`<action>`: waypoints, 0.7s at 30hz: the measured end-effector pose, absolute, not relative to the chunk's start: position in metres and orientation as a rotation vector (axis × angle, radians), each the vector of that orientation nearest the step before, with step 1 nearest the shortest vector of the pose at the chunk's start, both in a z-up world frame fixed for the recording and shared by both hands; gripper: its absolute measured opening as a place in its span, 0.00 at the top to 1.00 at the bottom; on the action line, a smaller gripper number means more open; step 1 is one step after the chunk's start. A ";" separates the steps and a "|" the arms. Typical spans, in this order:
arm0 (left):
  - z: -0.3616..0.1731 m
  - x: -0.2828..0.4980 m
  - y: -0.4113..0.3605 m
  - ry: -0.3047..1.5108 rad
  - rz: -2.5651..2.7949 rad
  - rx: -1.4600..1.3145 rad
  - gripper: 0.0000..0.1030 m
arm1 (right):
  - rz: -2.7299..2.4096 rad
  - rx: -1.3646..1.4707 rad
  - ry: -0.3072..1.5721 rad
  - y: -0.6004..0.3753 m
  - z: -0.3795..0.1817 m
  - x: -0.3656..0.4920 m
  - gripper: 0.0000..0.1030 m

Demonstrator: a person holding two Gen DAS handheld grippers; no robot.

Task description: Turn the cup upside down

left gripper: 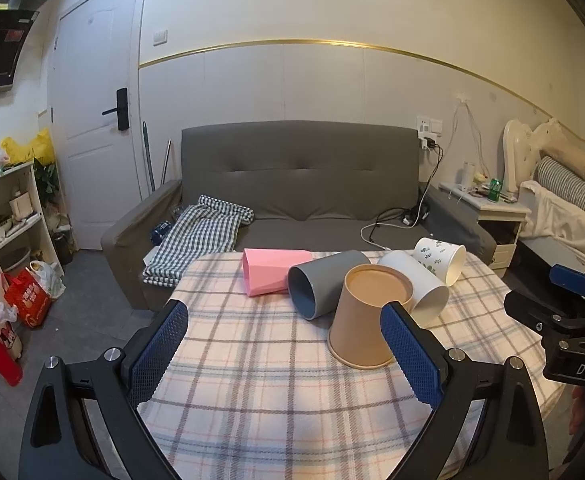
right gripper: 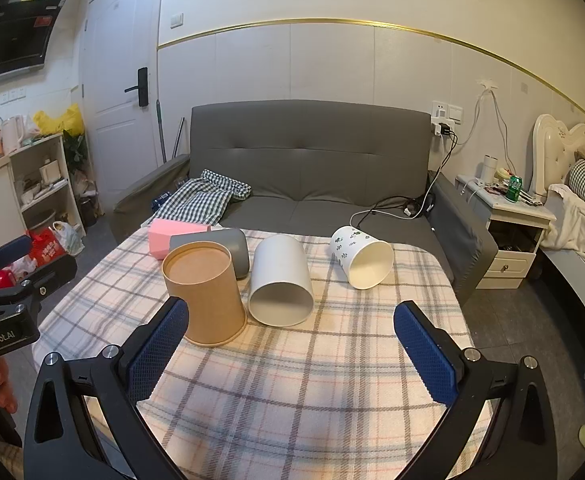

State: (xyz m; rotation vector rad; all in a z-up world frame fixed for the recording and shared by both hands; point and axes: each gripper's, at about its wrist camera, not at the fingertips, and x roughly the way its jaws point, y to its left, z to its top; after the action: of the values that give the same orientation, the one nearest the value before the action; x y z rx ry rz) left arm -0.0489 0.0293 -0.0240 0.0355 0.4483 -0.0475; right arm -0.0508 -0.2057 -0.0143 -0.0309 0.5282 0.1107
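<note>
A brown paper cup [left gripper: 366,316] [right gripper: 204,292] stands upside down on the plaid-covered table [left gripper: 252,360] [right gripper: 312,380], base up. Behind it several cups lie on their sides: a pink one [left gripper: 272,270] [right gripper: 166,236], a grey one [left gripper: 324,284] [right gripper: 228,246], a plain white one [left gripper: 420,284] [right gripper: 280,280] and a white leaf-print one [left gripper: 442,258] [right gripper: 362,256]. My left gripper [left gripper: 284,340] is open and empty, the brown cup just beyond its right finger. My right gripper [right gripper: 292,340] is open and empty, in front of the white cup. Each gripper shows at the edge of the other's view.
A grey sofa [left gripper: 300,184] [right gripper: 312,168] with a checked cloth [left gripper: 200,236] stands behind the table. A nightstand [right gripper: 512,232] and bed [right gripper: 584,208] are at the right. Shelves [left gripper: 12,216] and bags [left gripper: 32,296] are at the left, by a door.
</note>
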 end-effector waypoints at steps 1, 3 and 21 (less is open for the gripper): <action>-0.024 -0.050 0.028 0.450 -0.045 0.038 0.03 | 0.111 -0.032 0.528 -0.205 -0.015 -0.051 0.00; -0.022 -0.049 0.030 0.449 -0.045 0.037 0.03 | 0.111 -0.032 0.528 -0.206 -0.014 -0.051 0.00; -0.022 -0.049 0.031 0.448 -0.044 0.038 0.03 | 0.113 -0.034 0.534 -0.205 -0.017 -0.050 0.00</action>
State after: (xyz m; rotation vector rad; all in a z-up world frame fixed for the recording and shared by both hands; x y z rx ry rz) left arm -0.0491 0.0307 -0.0216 0.0380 0.4484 -0.0441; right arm -0.0501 -0.2045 -0.0171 -0.0342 0.5341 0.1129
